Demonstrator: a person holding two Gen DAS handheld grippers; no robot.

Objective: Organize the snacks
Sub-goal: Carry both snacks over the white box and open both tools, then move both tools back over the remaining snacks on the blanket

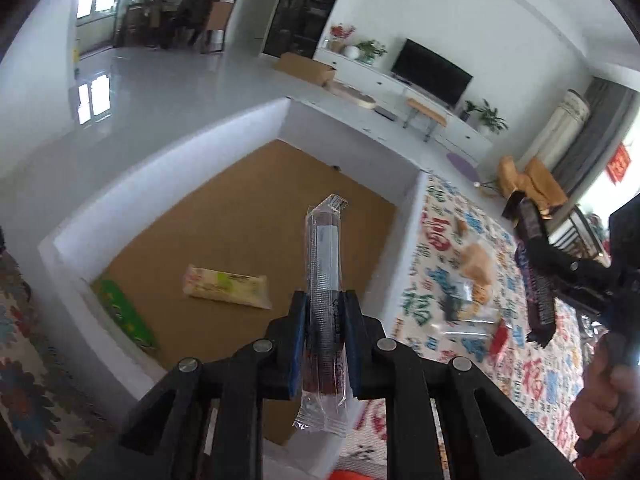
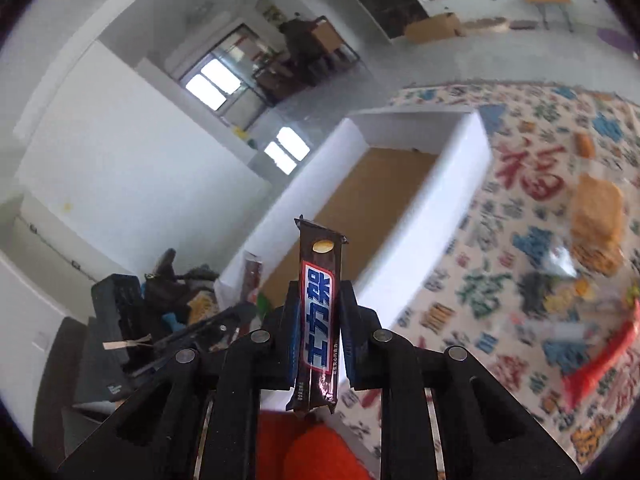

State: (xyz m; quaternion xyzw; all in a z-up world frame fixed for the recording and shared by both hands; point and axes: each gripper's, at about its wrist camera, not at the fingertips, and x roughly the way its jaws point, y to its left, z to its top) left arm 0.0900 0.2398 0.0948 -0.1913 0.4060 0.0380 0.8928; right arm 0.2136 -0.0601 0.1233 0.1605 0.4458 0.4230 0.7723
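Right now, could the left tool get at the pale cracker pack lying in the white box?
Probably not as it stands. The way down to the pale cracker pack looks open, since the white box has no lid, but the left tool is already shut on a clear-wrapped snack stick.
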